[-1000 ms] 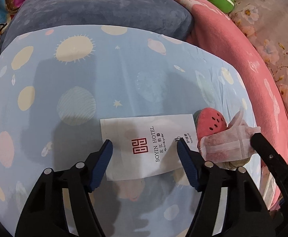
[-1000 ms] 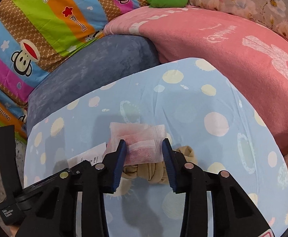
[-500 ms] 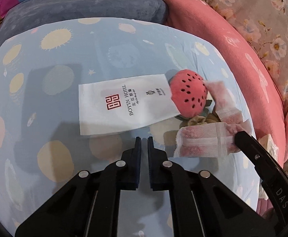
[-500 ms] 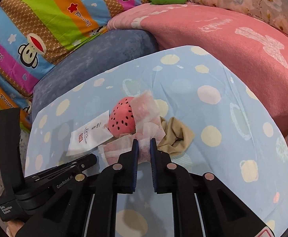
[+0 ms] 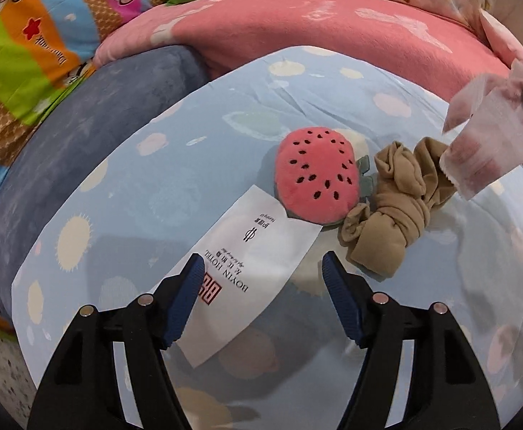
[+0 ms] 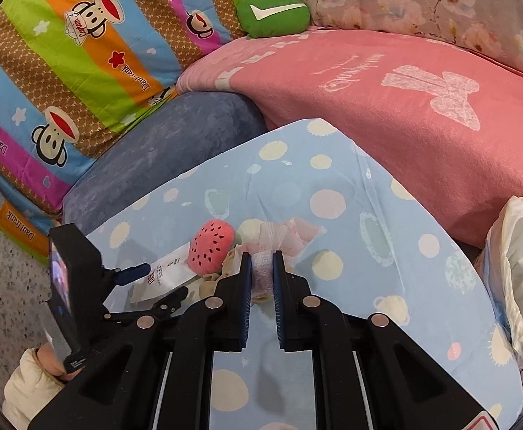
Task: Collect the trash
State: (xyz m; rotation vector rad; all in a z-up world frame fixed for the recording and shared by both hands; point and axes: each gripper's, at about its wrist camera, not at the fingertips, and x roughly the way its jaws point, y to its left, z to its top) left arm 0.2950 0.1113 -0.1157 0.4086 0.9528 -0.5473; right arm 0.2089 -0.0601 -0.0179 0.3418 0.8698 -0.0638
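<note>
Angled steeply down, the left gripper (image 5: pixel 261 272), jaws just reopened, straddles the white packet (image 5: pixel 250 268) untouched, while the right gripper (image 6: pixel 262 268) clamps the pink wrapper (image 6: pixel 266 247), lifted.

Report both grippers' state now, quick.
Left gripper: open, jaws just reopened, above the white hotel packet, not gripping it.
Right gripper: shut on the pink-and-white wrapper, lifted off the sheet.
</note>
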